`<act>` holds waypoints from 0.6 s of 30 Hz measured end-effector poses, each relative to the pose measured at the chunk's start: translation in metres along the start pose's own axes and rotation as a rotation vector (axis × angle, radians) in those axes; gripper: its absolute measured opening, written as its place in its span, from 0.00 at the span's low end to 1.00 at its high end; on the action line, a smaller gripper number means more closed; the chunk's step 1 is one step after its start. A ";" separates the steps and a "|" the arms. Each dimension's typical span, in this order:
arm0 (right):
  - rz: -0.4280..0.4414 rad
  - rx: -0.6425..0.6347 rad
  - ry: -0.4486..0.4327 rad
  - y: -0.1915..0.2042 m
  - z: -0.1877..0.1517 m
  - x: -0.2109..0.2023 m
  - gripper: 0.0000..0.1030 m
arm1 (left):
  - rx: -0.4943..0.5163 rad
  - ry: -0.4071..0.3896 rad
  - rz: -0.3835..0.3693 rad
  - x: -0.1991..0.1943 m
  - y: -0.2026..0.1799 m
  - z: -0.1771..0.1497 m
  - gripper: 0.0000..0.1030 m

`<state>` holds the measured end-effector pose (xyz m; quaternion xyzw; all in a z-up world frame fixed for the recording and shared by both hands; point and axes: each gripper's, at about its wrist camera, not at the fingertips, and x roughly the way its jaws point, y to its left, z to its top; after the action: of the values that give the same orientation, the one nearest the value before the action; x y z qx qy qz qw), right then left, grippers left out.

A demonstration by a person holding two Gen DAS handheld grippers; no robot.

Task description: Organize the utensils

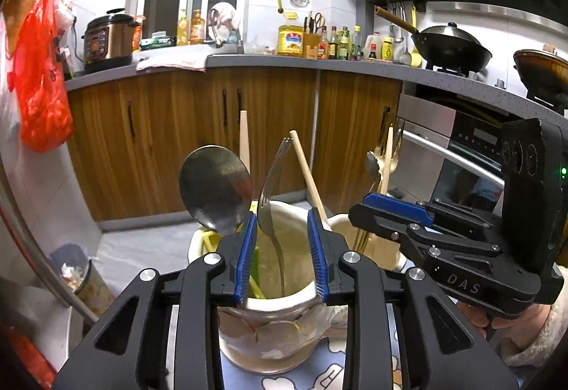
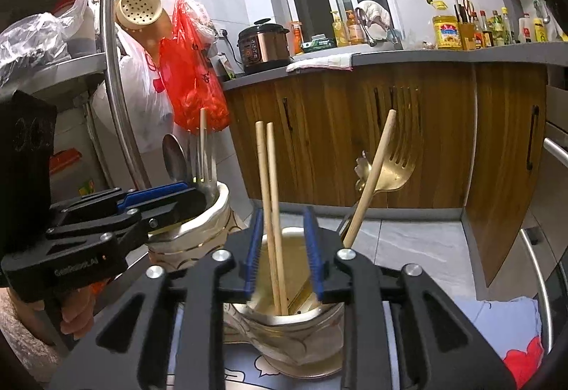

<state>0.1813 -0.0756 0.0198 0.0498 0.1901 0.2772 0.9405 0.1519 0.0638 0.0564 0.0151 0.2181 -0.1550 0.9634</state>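
left wrist view: left claw [image 1: 282, 248] gapes around a loose fork [image 1: 271, 198] above the cup rim [image 1: 280, 301].

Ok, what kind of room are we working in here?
A home kitchen, by the look of it: a wok sits on the stove, an electric pressure cooker stands on the grey countertop over wooden cabinets, and sauce bottles line the wall.
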 end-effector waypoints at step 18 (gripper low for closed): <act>-0.133 0.085 0.112 0.029 -0.001 -0.104 0.73 | -0.075 0.031 0.109 -0.110 -0.020 -0.021 0.79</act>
<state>0.0854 -0.1074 0.0592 0.0612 0.2567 0.2081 0.9418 0.0424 0.0786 0.0851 -0.0067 0.2375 -0.0936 0.9668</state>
